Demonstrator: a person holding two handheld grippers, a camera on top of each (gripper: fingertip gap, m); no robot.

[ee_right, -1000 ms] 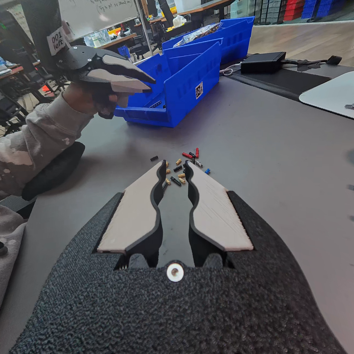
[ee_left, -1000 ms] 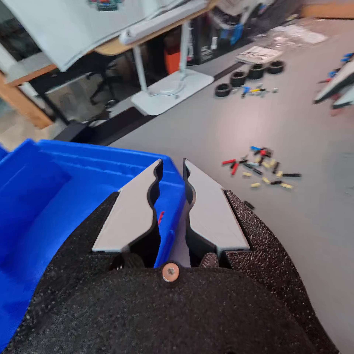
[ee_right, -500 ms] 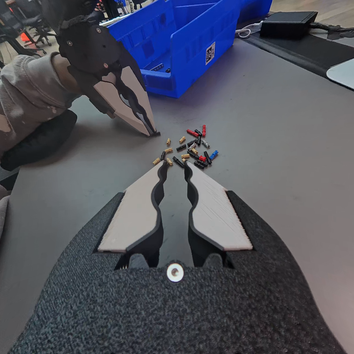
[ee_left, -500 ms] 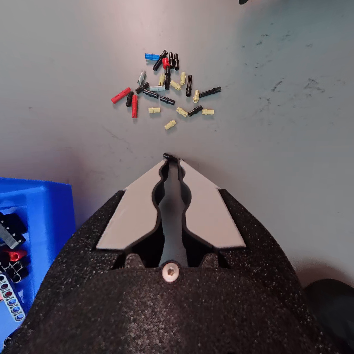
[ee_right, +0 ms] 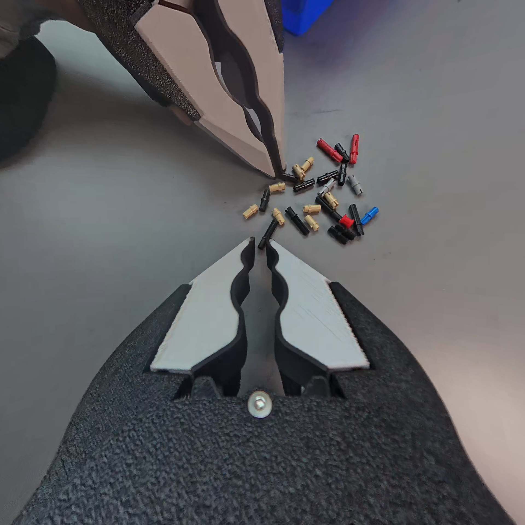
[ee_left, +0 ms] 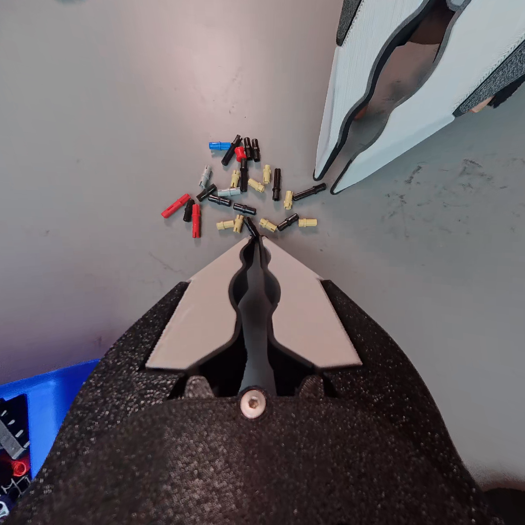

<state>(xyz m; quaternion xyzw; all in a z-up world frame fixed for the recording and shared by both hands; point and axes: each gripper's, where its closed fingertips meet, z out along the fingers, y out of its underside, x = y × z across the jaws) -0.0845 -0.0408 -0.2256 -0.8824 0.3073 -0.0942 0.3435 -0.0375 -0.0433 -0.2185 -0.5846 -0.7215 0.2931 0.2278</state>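
Note:
A pile of small plastic pins (ee_left: 241,187), black, tan, red, grey and one blue, lies on the grey table; it also shows in the right wrist view (ee_right: 318,196). My left gripper (ee_left: 256,237) is shut on a short black pin (ee_left: 251,226) and holds it at the near edge of the pile, tips down at the table. My right gripper (ee_right: 260,241) is slightly open, its tips on either side of the end of a long black pin (ee_right: 267,234). Each gripper shows in the other's view: the right (ee_left: 324,186), the left (ee_right: 278,173).
A blue bin (ee_left: 42,397) with black, grey and red parts stands at the lower left of the left wrist view; a corner of it shows at the top of the right wrist view (ee_right: 301,17). A dark pad (ee_right: 22,93) lies at the left under a sleeve.
My left gripper swung from above the blue bin down to the table, shut on the short black pin, and moved to the pile. My right gripper came down close to the pile.

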